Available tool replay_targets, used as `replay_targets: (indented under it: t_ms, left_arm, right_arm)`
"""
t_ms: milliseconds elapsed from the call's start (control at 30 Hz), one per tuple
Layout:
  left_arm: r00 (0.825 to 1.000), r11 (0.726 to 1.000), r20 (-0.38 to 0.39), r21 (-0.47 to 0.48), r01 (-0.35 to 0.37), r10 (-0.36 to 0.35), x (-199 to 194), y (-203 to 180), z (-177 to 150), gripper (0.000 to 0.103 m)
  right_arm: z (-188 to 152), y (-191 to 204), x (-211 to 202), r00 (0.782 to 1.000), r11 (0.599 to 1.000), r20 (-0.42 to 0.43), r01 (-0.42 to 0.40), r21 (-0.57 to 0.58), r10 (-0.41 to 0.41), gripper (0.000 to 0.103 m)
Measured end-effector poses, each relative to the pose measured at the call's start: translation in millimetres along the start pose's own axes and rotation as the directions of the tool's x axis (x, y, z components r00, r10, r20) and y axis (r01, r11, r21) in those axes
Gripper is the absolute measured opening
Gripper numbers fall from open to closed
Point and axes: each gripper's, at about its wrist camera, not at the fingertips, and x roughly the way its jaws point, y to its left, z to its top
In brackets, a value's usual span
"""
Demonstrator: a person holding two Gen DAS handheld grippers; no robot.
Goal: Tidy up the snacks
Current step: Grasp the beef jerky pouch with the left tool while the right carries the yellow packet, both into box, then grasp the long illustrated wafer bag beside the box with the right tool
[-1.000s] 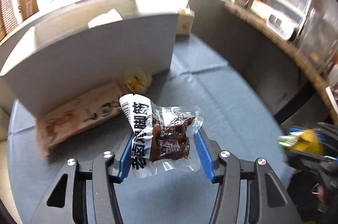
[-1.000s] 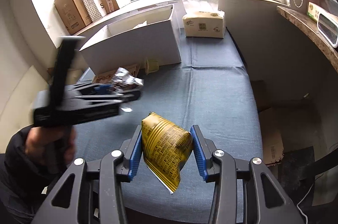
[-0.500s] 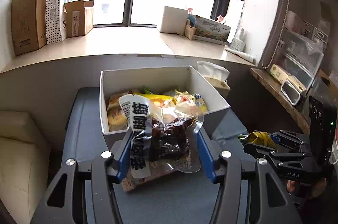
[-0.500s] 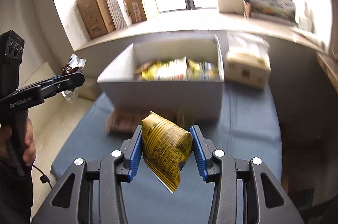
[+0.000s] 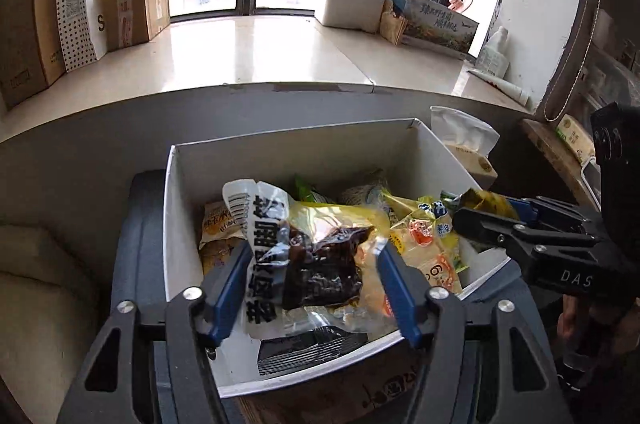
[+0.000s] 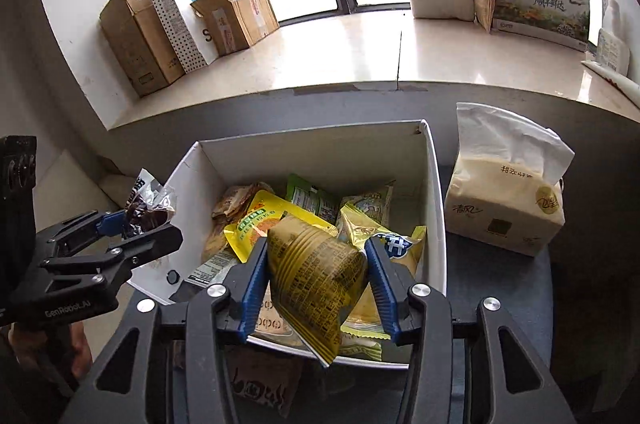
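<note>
A white open box [image 5: 280, 155] holds several snack packets and stands on a grey-blue cushion. My left gripper [image 5: 316, 280] is shut on a clear packet of dark brown snack [image 5: 320, 264] and holds it above the box's near left part. My right gripper [image 6: 316, 272] is shut on a yellow-brown printed packet [image 6: 316, 276] above the box's [image 6: 320, 139] near right part. Each gripper shows in the other's view: the right one [image 5: 476, 214] at the box's right side, the left one [image 6: 144, 224] at its left side.
A tissue pack [image 6: 504, 203] stands right of the box on the cushion. A brown flat packet [image 6: 260, 380] lies on the cushion in front of the box. Cardboard boxes [image 5: 132, 7] and bags stand on the windowsill behind.
Both grippers rose from low over the cushion and moved forward to the box. They now hold their packets over its open top. Both grips are unchanged.
</note>
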Motion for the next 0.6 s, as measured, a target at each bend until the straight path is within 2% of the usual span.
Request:
replay_targets:
  t_ms: [33,67,167,233,400,533,600]
  left_arm:
    - [1.0,1.0,-0.018,0.003,-0.015,0.016,3.7,-0.1,-0.5,0.092]
    - [1.0,1.0,-0.007,-0.002,-0.028,0.028,2.5,1.0,-1.7,0.101]
    - [1.0,1.0,-0.01,-0.031,0.005,-0.005,-2.0,8.4,-3.3,0.103]
    - [1.0,1.0,0.003,-0.019,0.0,0.0,-7.6,9.4,-5.0,0.103]
    - [1.0,1.0,0.025,0.0,-0.016,0.016,-20.0,7.3,-7.8,0.103]
    - [0.998,1.0,0.064,0.02,0.013,-0.014,-46.9,3.9,-24.2,0.103]
    - [0.995,0.999,0.096,0.037,0.003,-0.006,-66.1,0.8,-39.6,0.103]
  right_arm:
    - [0.1,-0.5,4.7,1.0,1.0,-0.01,0.015,0.002,-0.015,0.093]
    - [-0.7,-3.0,4.0,0.999,1.0,0.008,0.031,0.004,-0.031,0.103]
    - [-2.4,-6.0,-8.2,0.996,0.999,0.08,0.032,0.017,-0.033,0.103]
    - [-2.2,-9.9,-13.7,0.996,0.999,0.091,0.009,0.034,-0.012,0.103]
    - [-2.3,-8.9,-26.1,0.994,1.0,0.103,0.018,0.023,-0.021,0.103]
    - [-17.0,2.0,-51.4,0.982,0.998,0.181,-0.056,-0.006,0.056,0.103]
    - [-33.7,12.1,-63.5,0.977,0.997,0.201,-0.064,-0.048,0.073,0.103]
